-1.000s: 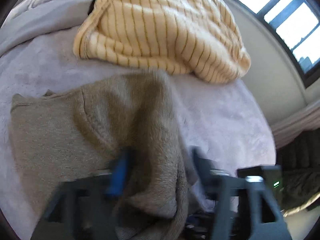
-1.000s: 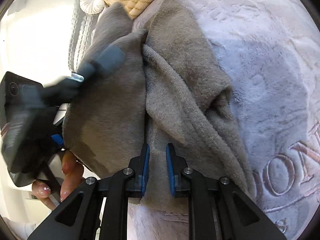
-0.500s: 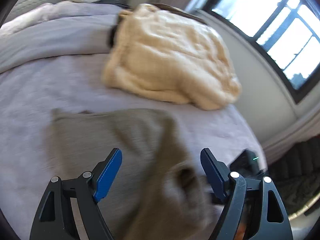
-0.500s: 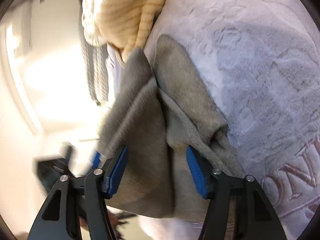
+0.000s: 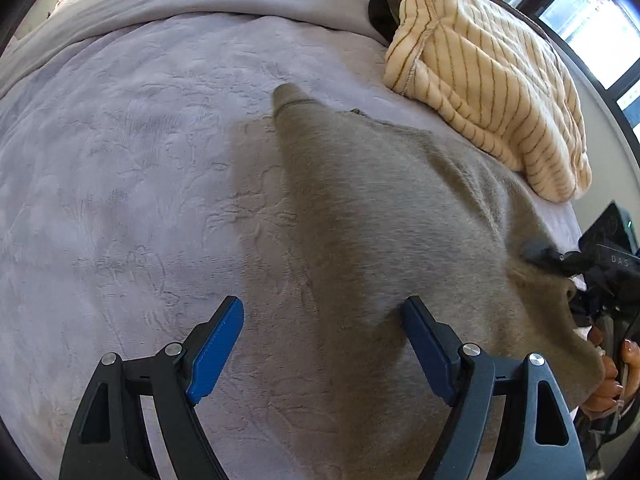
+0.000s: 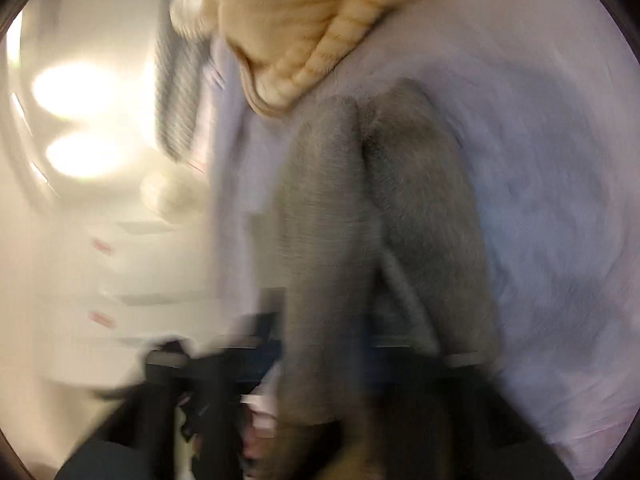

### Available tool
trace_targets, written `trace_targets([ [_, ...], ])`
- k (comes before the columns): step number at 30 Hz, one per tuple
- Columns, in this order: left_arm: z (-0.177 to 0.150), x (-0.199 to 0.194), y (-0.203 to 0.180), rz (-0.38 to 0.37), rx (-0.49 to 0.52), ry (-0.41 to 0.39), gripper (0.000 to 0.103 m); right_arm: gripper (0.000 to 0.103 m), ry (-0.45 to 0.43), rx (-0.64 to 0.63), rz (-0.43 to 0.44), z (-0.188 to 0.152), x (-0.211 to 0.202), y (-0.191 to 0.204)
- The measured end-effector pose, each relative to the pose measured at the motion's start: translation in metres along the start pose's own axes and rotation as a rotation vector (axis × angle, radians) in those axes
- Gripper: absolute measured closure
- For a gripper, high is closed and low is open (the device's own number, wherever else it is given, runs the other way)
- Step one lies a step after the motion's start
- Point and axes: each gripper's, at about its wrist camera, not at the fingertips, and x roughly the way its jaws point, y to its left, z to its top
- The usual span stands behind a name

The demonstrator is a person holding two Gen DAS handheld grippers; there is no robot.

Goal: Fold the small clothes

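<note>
Tool work first: the left tool (image 5: 320, 350) hangs over the bed (image 5: 120, 168) with its blue pads well apart and nothing clamped, one pad over bare blanket, the other over the edge of the grey-brown garment (image 5: 400, 208). That garment lies spread on the lilac blanket, its long axis running from a narrow sleeve-like tip far from the tool down toward the near right corner, so most of the cloth sits to the right of the left tool's gap. The right tool (image 6: 328, 360) is badly blurred in its own view; its jaws have just been closing and appear nearly together, with grey fabric bunched between them, so I judge it clamped on the garment's near edge. A cream striped garment (image 5: 488, 80) lies heaped beyond, near but apart. No containers are in view.
</note>
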Motion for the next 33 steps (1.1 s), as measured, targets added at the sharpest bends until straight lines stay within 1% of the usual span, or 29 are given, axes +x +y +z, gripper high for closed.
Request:
trace_targets([
  [1,-0.001,-0.003,-0.004,-0.007,0.004,-0.001,0.021,0.089,-0.009,-0.040,-0.013,0.002,-0.002,0.009],
  [3,0.000,-0.006,-0.013,-0.020,0.032,-0.017,0.021,0.089,-0.045,-0.125,0.009,-0.003,-0.019,0.027],
  [4,0.000,-0.008,-0.021,-0.020,0.062,-0.029,0.021,0.089,-0.059,-0.148,0.000,-0.007,-0.027,0.029],
  [5,0.001,-0.007,-0.026,-0.017,0.079,-0.033,0.021,0.089,-0.065,-0.156,-0.008,-0.020,-0.039,0.023],
  [6,0.001,-0.004,-0.031,-0.012,0.096,-0.031,0.021,0.089,-0.074,-0.152,-0.035,-0.018,-0.041,0.019],
  [8,-0.001,0.008,-0.038,-0.009,0.109,-0.003,0.021,0.089,-0.072,-0.095,-0.084,-0.016,-0.042,-0.004],
  [9,-0.002,0.014,-0.039,-0.011,0.110,0.013,0.021,0.089,-0.058,-0.053,-0.115,-0.013,-0.039,-0.024],
  [10,-0.005,0.021,-0.038,-0.008,0.107,0.029,0.020,0.088,-0.044,-0.028,-0.126,-0.012,-0.037,-0.032],
  [11,-0.008,0.025,-0.036,-0.001,0.098,0.037,0.015,0.087,-0.027,0.017,-0.119,-0.011,-0.034,-0.046],
  [12,-0.011,0.025,-0.033,0.008,0.083,0.038,0.013,0.087,-0.031,0.054,-0.097,-0.013,-0.037,-0.054],
  [13,-0.013,0.021,-0.030,0.005,0.066,0.031,0.013,0.083,-0.037,0.056,-0.094,-0.016,-0.035,-0.056],
  [14,-0.014,0.019,-0.028,0.005,0.060,0.033,0.013,0.079,-0.041,0.045,-0.104,-0.019,-0.036,-0.054],
  [15,-0.015,0.015,-0.026,0.010,0.055,0.033,0.013,0.077,-0.043,0.011,-0.146,-0.023,-0.044,-0.048],
  [16,-0.017,0.011,-0.025,0.014,0.051,0.036,0.013,0.075,-0.044,-0.012,-0.166,-0.022,-0.042,-0.044],
  [18,-0.020,0.002,-0.025,0.024,0.053,0.042,0.013,0.071,-0.041,-0.085,-0.191,-0.035,-0.059,-0.027],
  [20,-0.024,-0.005,-0.029,0.026,0.068,0.049,0.013,0.063,-0.028,-0.137,-0.148,-0.047,-0.073,-0.016],
  [22,-0.030,-0.008,-0.033,0.012,0.081,0.065,0.013,0.060,0.002,-0.183,-0.107,-0.057,-0.081,-0.005],
  [23,-0.032,-0.007,-0.036,0.005,0.087,0.078,0.013,0.060,0.028,-0.212,-0.104,-0.066,-0.084,-0.003],
  [25,-0.042,0.001,-0.040,0.014,0.111,0.120,0.013,0.060,0.078,-0.256,-0.136,-0.076,-0.079,0.002],
  [26,-0.048,0.006,-0.041,0.026,0.126,0.143,0.013,0.061,0.102,-0.278,-0.163,-0.082,-0.075,0.003],
  [27,-0.053,0.011,-0.041,0.041,0.139,0.156,0.013,0.065,0.128,-0.296,-0.199,-0.088,-0.069,0.002],
  [28,-0.061,0.015,-0.040,0.059,0.156,0.172,0.013,0.079,0.141,-0.305,-0.231,-0.087,-0.059,0.002],
  [29,-0.067,0.018,-0.038,0.062,0.162,0.178,0.013,0.085,0.149,-0.312,-0.267,-0.090,-0.052,0.000],
  [30,-0.071,0.018,-0.035,0.053,0.155,0.174,0.013,0.085,0.155,-0.310,-0.310,-0.094,-0.048,-0.007],
  [31,-0.074,0.016,-0.032,0.043,0.141,0.166,0.010,0.087,0.152,-0.303,-0.339,-0.097,-0.045,-0.015],
  [32,-0.076,0.016,-0.029,0.041,0.130,0.165,0.008,0.090,0.144,-0.292,-0.347,-0.097,-0.042,-0.021],
  [33,-0.078,0.015,-0.027,0.039,0.126,0.164,0.008,0.091,0.133,-0.275,-0.349,-0.095,-0.040,-0.023],
])
